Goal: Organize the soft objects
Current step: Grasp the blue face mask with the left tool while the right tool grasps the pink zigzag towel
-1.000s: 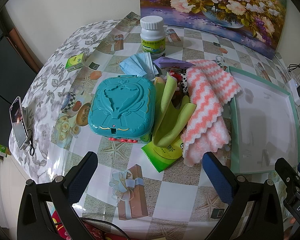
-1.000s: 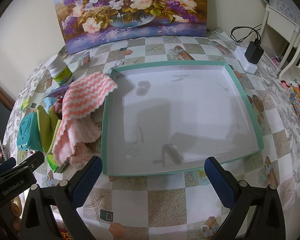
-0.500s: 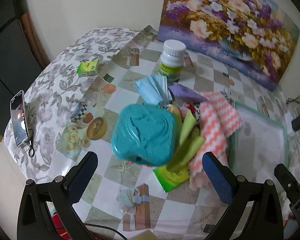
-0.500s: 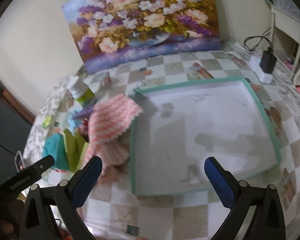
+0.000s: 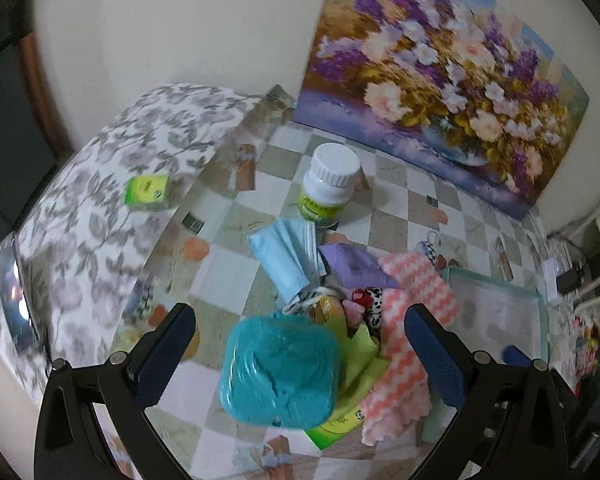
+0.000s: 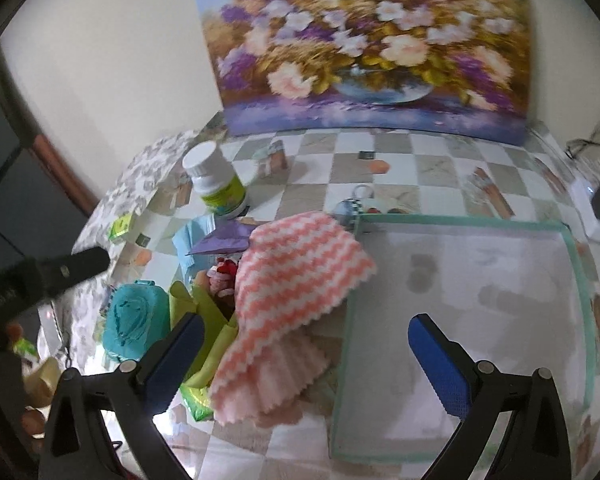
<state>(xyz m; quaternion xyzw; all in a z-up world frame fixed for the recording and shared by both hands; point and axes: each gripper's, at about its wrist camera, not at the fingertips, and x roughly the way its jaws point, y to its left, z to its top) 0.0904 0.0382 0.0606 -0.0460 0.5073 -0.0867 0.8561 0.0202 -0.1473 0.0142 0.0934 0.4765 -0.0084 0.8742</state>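
Left of the shallow green-rimmed tray, a fuzzy pink-and-white zigzag cloth lay folded; both grippers' padded fingers stood spread, empty.

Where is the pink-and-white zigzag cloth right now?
In the right wrist view the pink-and-white cloth lies centre-left on the table, draped over the tray's left rim, with the yellow-green cloth on its left.

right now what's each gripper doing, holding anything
left gripper: open, holding nothing
right gripper: open, holding nothing
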